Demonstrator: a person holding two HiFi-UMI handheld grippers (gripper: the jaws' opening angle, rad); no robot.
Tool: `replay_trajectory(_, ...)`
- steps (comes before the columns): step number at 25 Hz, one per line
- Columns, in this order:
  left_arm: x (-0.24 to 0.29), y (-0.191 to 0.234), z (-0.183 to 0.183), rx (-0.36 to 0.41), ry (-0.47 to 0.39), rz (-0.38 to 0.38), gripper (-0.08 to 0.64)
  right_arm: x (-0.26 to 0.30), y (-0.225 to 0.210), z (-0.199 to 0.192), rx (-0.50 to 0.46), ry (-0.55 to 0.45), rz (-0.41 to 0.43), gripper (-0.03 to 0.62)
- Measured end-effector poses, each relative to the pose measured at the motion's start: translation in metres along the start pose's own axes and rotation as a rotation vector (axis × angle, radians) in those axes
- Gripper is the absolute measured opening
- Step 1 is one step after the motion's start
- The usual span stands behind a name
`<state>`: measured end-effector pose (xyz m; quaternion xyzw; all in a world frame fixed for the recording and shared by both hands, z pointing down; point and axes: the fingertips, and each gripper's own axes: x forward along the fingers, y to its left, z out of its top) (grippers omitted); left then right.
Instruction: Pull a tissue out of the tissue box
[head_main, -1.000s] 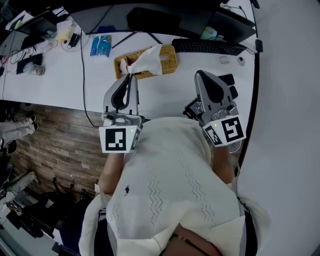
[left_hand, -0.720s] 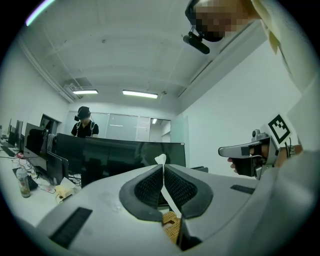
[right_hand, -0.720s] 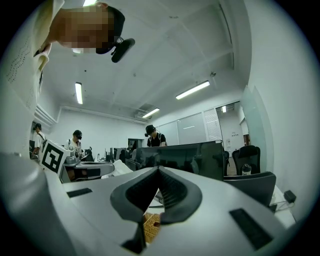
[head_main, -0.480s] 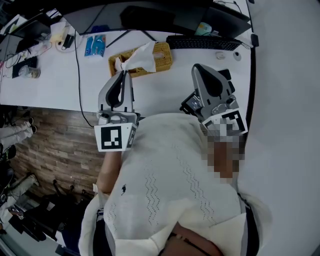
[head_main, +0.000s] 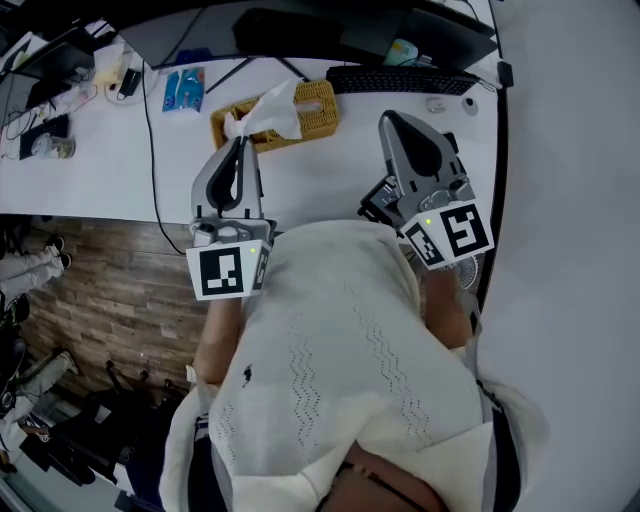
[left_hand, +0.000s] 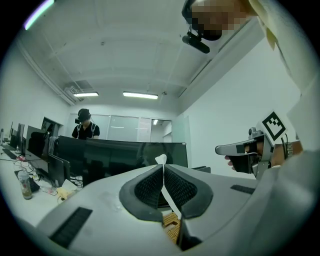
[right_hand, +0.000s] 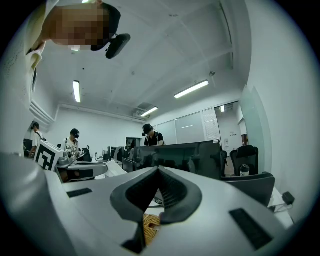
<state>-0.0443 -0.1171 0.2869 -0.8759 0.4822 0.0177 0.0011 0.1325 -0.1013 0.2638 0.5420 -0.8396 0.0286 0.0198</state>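
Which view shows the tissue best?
The head view: the tissue rises whole from the tissue box. The left gripper view shows only a thin strip pinched between the jaws; the right gripper view, none clearly.

Woven wicker tissue box (head_main: 322, 104), soft paper tissue (head_main: 268, 112), matt white table (head_main: 100, 170)

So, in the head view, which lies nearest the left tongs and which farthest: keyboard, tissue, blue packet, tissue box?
1. Tissue, pinched in the left tongs.
2. Tissue box, just behind.
3. Blue packet, back left.
4. Keyboard, far right.
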Motion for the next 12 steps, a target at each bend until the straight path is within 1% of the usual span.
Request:
replay_trajectory(6,0.001,-0.002,-0.002,0.026,0.002,0.005,0.018,0.007,-0.005,0.0,-0.004,-0.002,-0.012,0.0)
replay_trajectory(12,0.007,-0.001,-0.004,0.014,0.008,0.006,0.018,0.015,-0.004,0.001,-0.025,0.005,-0.002,0.0)
